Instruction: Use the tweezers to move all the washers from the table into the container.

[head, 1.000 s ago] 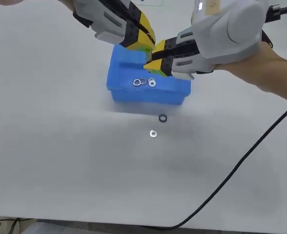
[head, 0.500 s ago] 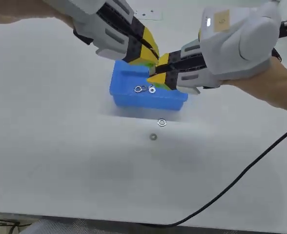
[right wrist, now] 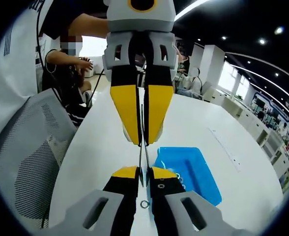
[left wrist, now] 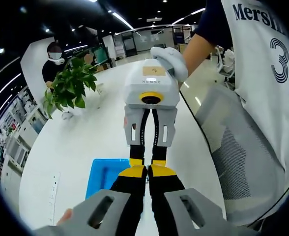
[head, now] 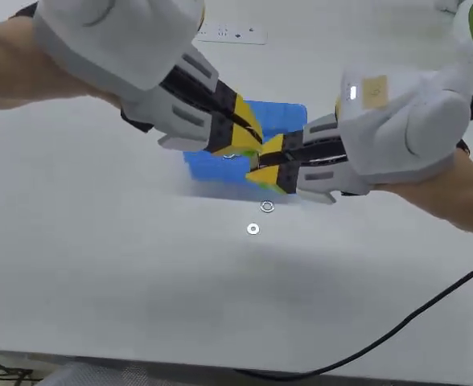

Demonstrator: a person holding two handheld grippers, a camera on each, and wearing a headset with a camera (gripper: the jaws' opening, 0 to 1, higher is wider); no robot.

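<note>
My left gripper (head: 252, 138) reaches in from the upper left and my right gripper (head: 262, 170) from the right. They meet tip to tip over the blue container (head: 289, 119). In the right gripper view, thin metal tweezers (right wrist: 141, 156) run between the left gripper (right wrist: 142, 140) above and my right gripper (right wrist: 144, 173) below, and both sets of jaws are closed on them. Two washers (head: 267, 207) (head: 253, 229) lie on the white table just in front of the container. One washer (right wrist: 144, 204) sits below the right jaws. In the left gripper view the left gripper (left wrist: 148, 173) faces the right gripper (left wrist: 148, 160).
A black cable (head: 413, 310) trails across the table at the lower right. A power strip (head: 230, 34) lies at the far edge. A potted plant (left wrist: 68, 86) stands on the table further off, and a person (left wrist: 56, 61) is behind it.
Both grippers, tips still together, have come nearer and lower in the picture and now cover most of the container and the washers in it. The two table washers lie where they were.
</note>
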